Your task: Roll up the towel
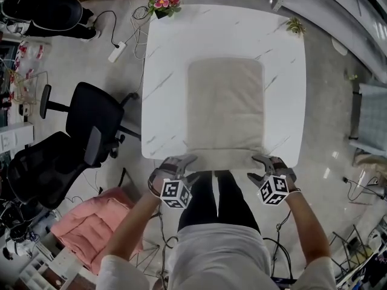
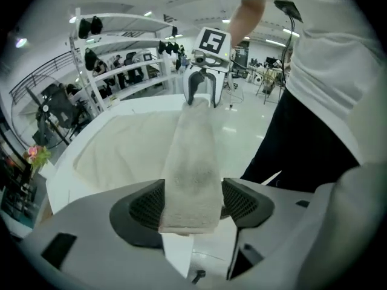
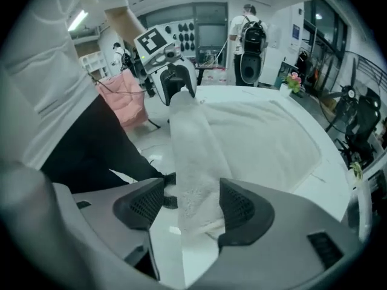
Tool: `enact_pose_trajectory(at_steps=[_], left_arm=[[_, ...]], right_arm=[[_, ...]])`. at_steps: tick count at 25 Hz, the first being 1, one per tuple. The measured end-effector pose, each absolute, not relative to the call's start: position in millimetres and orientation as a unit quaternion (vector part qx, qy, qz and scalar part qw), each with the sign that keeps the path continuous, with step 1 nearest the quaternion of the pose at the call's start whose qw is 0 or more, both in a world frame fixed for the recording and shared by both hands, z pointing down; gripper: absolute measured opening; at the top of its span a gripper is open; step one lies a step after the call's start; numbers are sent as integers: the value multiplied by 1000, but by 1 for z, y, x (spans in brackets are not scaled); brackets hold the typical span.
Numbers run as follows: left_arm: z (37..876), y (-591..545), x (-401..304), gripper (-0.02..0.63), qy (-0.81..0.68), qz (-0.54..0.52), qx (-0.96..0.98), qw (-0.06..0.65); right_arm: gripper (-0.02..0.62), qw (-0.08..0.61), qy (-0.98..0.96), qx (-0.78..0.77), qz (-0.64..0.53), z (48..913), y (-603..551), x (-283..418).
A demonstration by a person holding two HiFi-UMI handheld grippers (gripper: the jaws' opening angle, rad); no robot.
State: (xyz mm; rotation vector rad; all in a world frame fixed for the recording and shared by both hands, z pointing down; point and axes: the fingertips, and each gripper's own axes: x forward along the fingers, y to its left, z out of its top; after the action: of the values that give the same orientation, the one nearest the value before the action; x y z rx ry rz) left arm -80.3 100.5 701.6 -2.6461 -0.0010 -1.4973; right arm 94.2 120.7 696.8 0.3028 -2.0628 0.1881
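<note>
A beige towel (image 1: 225, 101) lies flat on the white marble-look table (image 1: 163, 71). Its near edge forms a narrow roll (image 1: 224, 159) along the table's front edge. My left gripper (image 1: 181, 162) is at the roll's left end and my right gripper (image 1: 261, 161) at its right end. In the left gripper view the roll (image 2: 192, 174) runs between the wide-apart jaws of the left gripper (image 2: 192, 201), with a gap at the right pad. In the right gripper view the roll (image 3: 193, 162) lies between the jaws of the right gripper (image 3: 190, 207), with a gap at the left pad. Both grippers are open.
Black office chairs (image 1: 84, 125) stand left of the table, with a pink cloth (image 1: 91, 222) on the floor nearer me. A flower pot (image 1: 164, 3) and a small plant (image 1: 295, 25) sit at the table's far corners. A power strip (image 1: 116, 52) lies on the floor.
</note>
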Motion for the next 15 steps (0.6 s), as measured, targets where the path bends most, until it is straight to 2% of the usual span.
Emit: enact_pose_trajectory(at_steps=[3,5,6,7,9,11,15], left_arm=[[729,106,-84,360,-7,-523,-846,102],[740,102,-86,350,-1,-535,-835,132],[740,98,-86,289,5,-533,-834,141],[736,95,-85,215,9,-527,-838,139],[728,93,-83,121,9,-512,-852,110],[722,97,-84,77,-3,-503,-861,73],[715,114,-87,66,-30,-491,-870,-19]], right_arm=[[310,539,-832,129,17,722,121,101],[305,557,-819,137,-13,734,118,106],[275,559,-817,140,-17,737,116,108],[209,558,-818,142,-15,737,116,109],[124,547,-825,138,11,734,118,109],[97,535,-834,127,49,730,123,108],[81,514,-842,89,137,721,143,105]])
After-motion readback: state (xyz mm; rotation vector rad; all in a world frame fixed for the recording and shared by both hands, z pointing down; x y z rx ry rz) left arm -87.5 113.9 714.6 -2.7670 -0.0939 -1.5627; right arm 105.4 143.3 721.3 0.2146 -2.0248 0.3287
